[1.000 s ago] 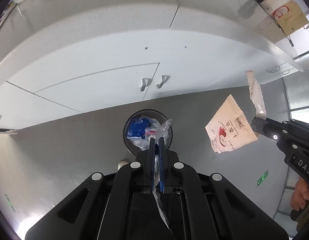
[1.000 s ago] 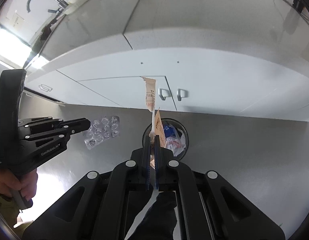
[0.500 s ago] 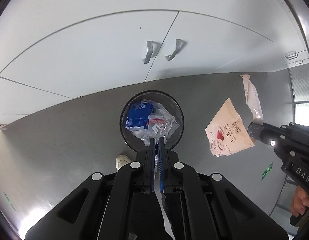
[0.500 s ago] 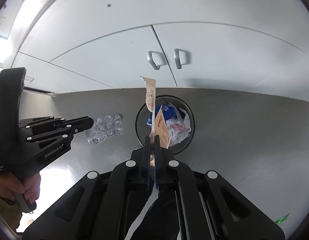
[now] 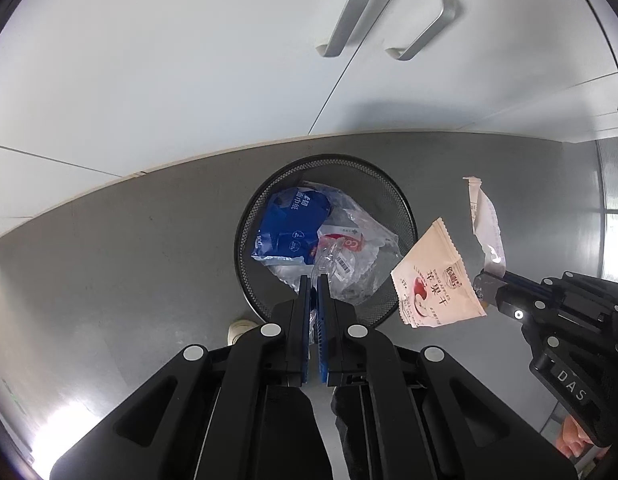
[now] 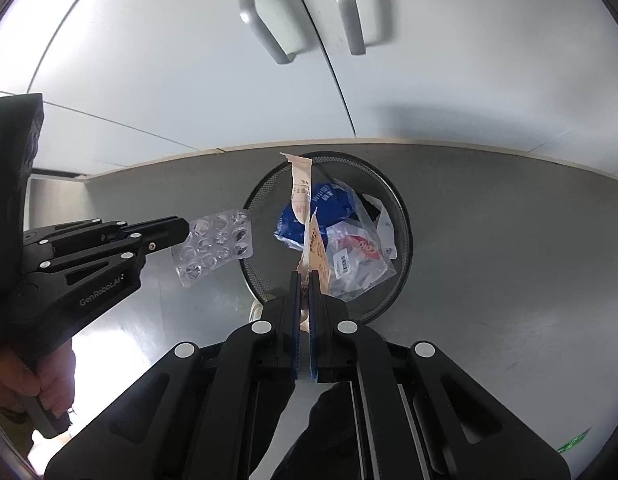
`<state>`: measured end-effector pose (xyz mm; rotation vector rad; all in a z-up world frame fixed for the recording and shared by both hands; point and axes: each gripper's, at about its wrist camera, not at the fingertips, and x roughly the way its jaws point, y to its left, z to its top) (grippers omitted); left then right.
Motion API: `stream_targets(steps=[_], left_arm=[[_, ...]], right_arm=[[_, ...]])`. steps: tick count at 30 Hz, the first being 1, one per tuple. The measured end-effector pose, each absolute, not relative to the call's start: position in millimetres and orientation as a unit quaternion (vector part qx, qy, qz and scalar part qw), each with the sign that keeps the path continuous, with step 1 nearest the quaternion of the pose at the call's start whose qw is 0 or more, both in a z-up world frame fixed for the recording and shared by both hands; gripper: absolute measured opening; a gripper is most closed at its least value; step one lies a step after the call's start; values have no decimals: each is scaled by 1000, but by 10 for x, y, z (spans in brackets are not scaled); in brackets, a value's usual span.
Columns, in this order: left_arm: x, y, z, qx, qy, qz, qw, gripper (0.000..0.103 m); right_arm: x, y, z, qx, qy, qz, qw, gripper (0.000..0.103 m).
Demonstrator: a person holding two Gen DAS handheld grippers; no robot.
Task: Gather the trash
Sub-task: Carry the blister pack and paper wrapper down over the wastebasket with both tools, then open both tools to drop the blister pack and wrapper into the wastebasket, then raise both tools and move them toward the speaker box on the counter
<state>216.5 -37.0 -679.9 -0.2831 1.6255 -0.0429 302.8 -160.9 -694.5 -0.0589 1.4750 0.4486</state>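
Left gripper (image 6: 181, 229) clamps the blister pack (image 6: 213, 246), right gripper (image 6: 305, 278) pinches snack packet (image 5: 437, 280) and receipt (image 5: 485, 220); center both over the bin (image 5: 245, 240) at 12 o'clock, then release.

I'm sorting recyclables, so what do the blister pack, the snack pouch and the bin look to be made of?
Blister pack: clear, glossy moulded plastic; the floor shows through its bubbles. Any foil backing can't be seen.
Snack pouch: printed matte film, perhaps plastic or paper laminate, with crimped, serrated edges.
Bin: black wire mesh, likely metal; fine grid on its wall.
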Motion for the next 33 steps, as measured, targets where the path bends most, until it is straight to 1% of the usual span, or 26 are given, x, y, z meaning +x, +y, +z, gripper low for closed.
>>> stream_targets(steps=[6,12,13,14,15,16,21,25,29,31,33], left_arm=[[2333,-388,-7172,-134,725,-14,675,2],[2418,-443,-7148,-130,727,-21,674,3],[2420,-445,-7139,-133,727,-19,673,6],[2426,-437,-7129,-140,727,-20,672,16],[2432,-438,-7115,-145,727,-21,671,19],[2433,-405,-7101,-145,727,-19,671,21],[2440,-370,-7025,-142,723,-13,675,24],[2400,-386,-6926,-134,720,-8,681,25],[2345,-433,-6727,-126,719,-3,684,26],[2303,-418,-6616,-124,717,-2,686,28],[2286,-440,-6439,-127,716,-2,687,31]], right_arm=[[3133,-1687,-7275,-25,671,194,715,4],[3161,-1748,-7281,-21,679,185,710,5],[3159,-1744,-7286,-20,681,184,708,6],[3164,-1747,-7279,-18,683,181,707,8],[3193,-1715,-7318,-16,682,180,708,8],[3198,-1711,-7304,-15,682,180,709,10],[3211,-1725,-7288,-21,685,175,707,21],[3163,-1713,-7222,-32,684,179,707,23],[3102,-1667,-7065,-35,681,183,708,26],[3082,-1657,-6901,-37,674,187,714,30],[3070,-1650,-6722,-38,667,192,719,33]])
